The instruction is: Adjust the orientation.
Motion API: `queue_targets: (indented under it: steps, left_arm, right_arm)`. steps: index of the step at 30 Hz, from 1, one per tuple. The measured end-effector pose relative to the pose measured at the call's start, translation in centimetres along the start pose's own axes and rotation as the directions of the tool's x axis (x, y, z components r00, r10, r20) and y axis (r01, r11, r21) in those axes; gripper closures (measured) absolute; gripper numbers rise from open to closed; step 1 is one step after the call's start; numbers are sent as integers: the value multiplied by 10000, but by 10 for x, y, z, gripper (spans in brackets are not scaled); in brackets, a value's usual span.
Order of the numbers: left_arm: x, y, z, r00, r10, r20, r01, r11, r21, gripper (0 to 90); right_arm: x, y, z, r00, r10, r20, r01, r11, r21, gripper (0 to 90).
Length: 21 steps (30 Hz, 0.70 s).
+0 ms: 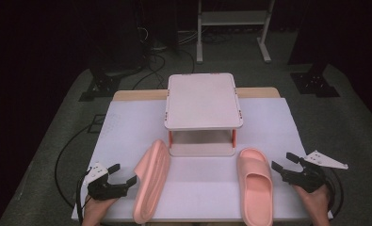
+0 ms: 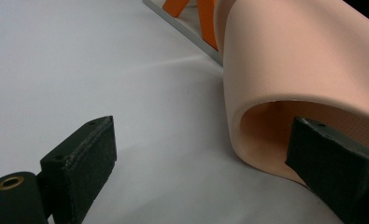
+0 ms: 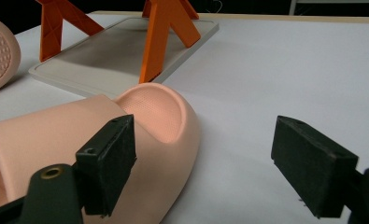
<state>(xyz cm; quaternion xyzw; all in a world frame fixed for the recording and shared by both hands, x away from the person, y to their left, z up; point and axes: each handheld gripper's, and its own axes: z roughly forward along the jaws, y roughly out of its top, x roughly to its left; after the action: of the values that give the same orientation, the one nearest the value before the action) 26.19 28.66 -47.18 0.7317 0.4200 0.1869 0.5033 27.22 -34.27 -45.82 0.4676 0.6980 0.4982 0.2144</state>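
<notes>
Two pink slippers lie on the white table cover. The left slipper (image 1: 150, 186) (image 2: 303, 60) is tipped on its side beside my left gripper (image 1: 124, 173) (image 2: 201, 135), which is open; one jaw sits at the slipper's opening, the other over bare cover. The right slipper (image 1: 255, 183) (image 3: 46, 140) lies flat, sole down. My right gripper (image 1: 282, 161) (image 3: 203, 140) is open just right of it, with one jaw close against the slipper's rounded end and nothing held between the jaws.
A white two-tier rack (image 1: 203, 101) on orange legs (image 3: 166, 37) stands mid-table, its lower shelf (image 3: 112, 51) just beyond the slippers. Cables trail on the floor at the left. The table's front edge is close to both hands.
</notes>
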Motion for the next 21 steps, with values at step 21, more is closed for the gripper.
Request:
queue_targets:
  steps: [21]
  left_arm:
    - [-10,6,16,9988,395,300,-409,9979,495,138]
  right_arm:
    - [0,0,0,10000,-37,-42,37,10000,-13,214]
